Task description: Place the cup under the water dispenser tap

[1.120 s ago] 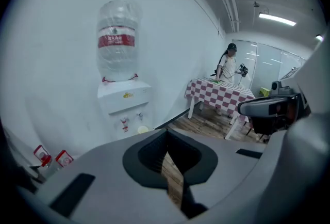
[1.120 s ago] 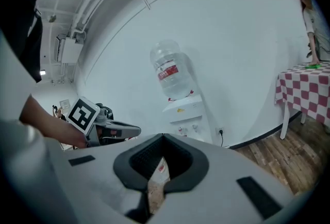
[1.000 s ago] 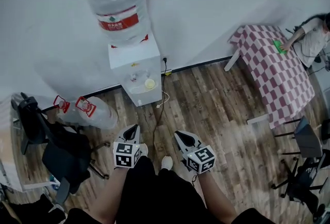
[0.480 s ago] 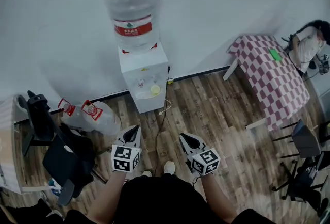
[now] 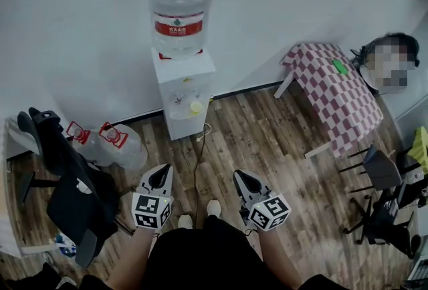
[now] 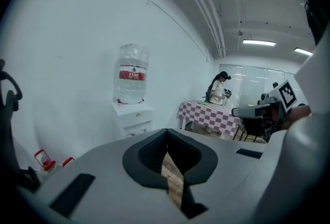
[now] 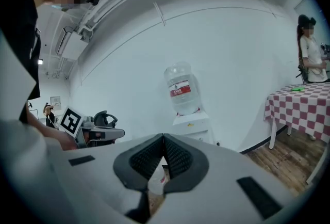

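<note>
The white water dispenser (image 5: 182, 91) stands against the far wall with a big clear bottle (image 5: 179, 8) on top. In its tap alcove sits a small pale yellow round thing (image 5: 195, 107) that looks like the cup. My left gripper (image 5: 160, 176) and right gripper (image 5: 242, 180) hover side by side over the wooden floor, well short of the dispenser, both shut and empty. The left gripper view shows the dispenser (image 6: 132, 120) beyond the left gripper (image 6: 166, 131). In the right gripper view the dispenser (image 7: 192, 125) stands ahead of the right gripper (image 7: 163, 137).
Two spare water bottles (image 5: 110, 143) lie on the floor left of the dispenser, beside a black chair (image 5: 63, 182). A cable (image 5: 199, 148) trails from the dispenser. A checkered table (image 5: 331, 95) with a person (image 5: 384, 61) behind it stands at the right, with dark chairs (image 5: 378, 182) nearer.
The head view has swung, so the dispenser now sits nearer the top middle. Both grippers stay shut and side by side, and have lifted a little.
</note>
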`<state>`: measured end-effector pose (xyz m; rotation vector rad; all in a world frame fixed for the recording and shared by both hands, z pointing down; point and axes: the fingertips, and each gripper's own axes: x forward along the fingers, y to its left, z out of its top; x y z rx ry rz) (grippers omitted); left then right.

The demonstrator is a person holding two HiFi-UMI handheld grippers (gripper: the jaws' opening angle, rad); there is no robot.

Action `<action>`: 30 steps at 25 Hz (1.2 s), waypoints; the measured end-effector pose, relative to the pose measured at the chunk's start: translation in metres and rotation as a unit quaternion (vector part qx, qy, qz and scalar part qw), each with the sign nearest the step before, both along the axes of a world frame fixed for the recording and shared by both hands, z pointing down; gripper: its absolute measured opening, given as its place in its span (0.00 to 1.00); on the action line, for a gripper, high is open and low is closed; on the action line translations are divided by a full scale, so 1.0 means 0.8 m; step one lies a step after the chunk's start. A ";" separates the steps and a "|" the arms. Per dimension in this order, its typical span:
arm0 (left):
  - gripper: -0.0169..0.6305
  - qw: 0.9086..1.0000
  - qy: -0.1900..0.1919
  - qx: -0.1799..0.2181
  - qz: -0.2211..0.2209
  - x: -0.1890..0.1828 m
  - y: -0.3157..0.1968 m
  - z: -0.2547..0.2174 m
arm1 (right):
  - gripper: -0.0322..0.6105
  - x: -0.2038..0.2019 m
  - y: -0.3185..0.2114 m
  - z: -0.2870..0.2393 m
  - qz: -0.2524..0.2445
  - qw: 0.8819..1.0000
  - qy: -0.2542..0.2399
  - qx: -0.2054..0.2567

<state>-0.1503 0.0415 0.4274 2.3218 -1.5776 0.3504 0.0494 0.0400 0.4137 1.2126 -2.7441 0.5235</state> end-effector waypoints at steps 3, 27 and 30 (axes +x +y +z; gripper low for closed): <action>0.05 1.000 0.003 0.008 0.007 -0.013 0.015 -0.003 | 0.08 -0.009 0.017 -0.010 0.012 1.000 -0.010 0.009; 0.05 0.999 -0.006 0.041 -0.003 0.063 0.013 -0.037 | 0.08 0.065 0.010 -0.015 -0.014 1.000 0.013 0.016; 0.05 0.999 -0.013 0.038 -0.002 0.077 0.010 -0.036 | 0.08 0.079 0.008 -0.011 -0.014 1.000 0.011 0.014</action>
